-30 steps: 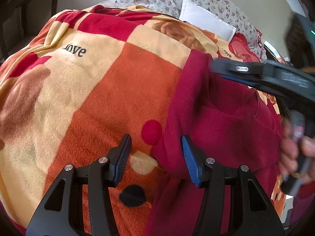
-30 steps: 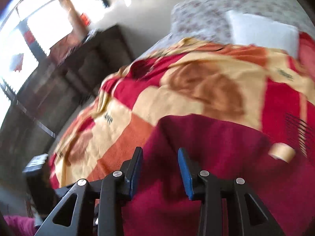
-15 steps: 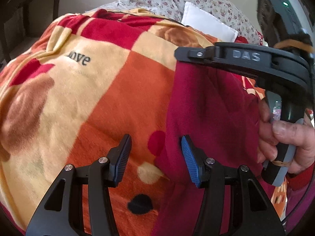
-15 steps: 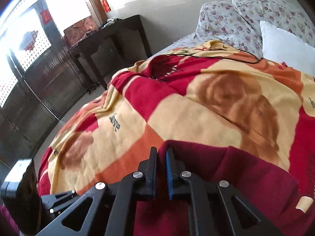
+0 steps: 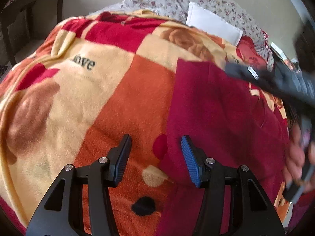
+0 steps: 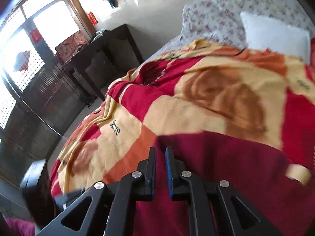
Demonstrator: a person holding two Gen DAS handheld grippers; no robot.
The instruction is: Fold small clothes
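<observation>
Maroon garment spread over the checkered blanket, right half of the left wrist frame. Left gripper gaping, nothing pinched, straddling the garment's edge. Right gripper clamped tight on the garment's far edge, lower middle.

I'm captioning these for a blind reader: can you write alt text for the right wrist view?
The right gripper has its fingers pinched together over the near edge of a dark red garment spread on a red, orange and cream blanket. Behind are floral pillows, a white pillow and a dark wooden table.
</observation>
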